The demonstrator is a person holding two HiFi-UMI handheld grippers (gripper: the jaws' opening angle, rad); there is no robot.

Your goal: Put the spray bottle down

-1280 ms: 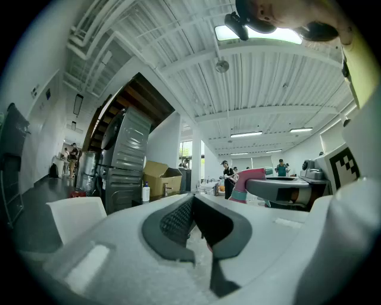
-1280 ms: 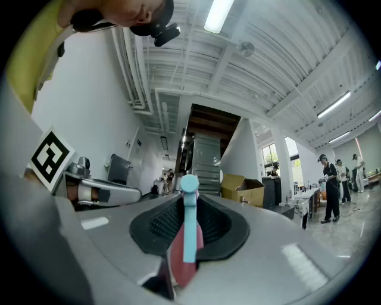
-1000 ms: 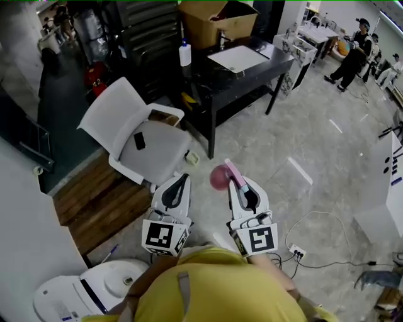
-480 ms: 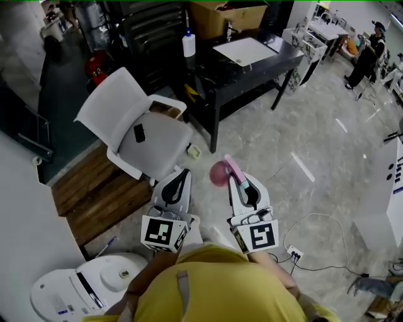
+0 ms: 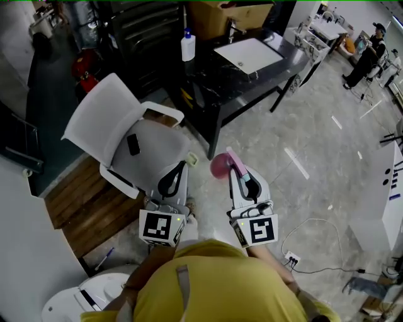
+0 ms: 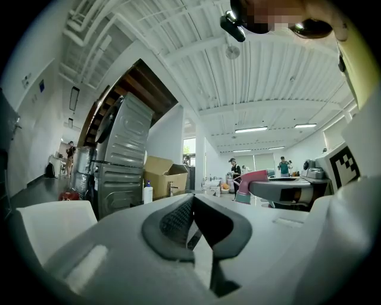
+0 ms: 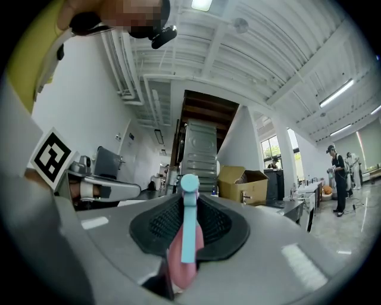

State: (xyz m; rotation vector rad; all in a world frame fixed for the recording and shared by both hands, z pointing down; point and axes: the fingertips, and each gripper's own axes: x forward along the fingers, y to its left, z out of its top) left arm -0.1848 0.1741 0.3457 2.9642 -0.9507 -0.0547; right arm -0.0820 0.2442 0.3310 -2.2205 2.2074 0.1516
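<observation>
The pink spray bottle (image 5: pixel 220 166) is held out level over the floor, clamped in my right gripper (image 5: pixel 242 178). In the right gripper view the bottle (image 7: pixel 178 265) and its light blue trigger part (image 7: pixel 188 221) sit between the dark pads of the right gripper (image 7: pixel 186 208). My left gripper (image 5: pixel 178 170) reaches beside it over the front edge of the white chair (image 5: pixel 107 119), its pads together with nothing in them. The left gripper view shows the left gripper (image 6: pixel 191 201) shut, and the bottle's pink head (image 6: pixel 250 179) off to its right.
A black table (image 5: pixel 264 78) ahead carries a white sheet (image 5: pixel 248 54), a white bottle with a blue cap (image 5: pixel 187 45) and a cardboard box (image 5: pixel 228 15). A black phone (image 5: pixel 133 144) lies on the chair. A wooden platform (image 5: pixel 82 201), floor cables (image 5: pixel 308 242) and people (image 5: pixel 364 55) are around.
Both grippers have moved forward together toward the chair and black table, the right still holding the bottle. The left gripper now reaches over the chair's seat edge.
</observation>
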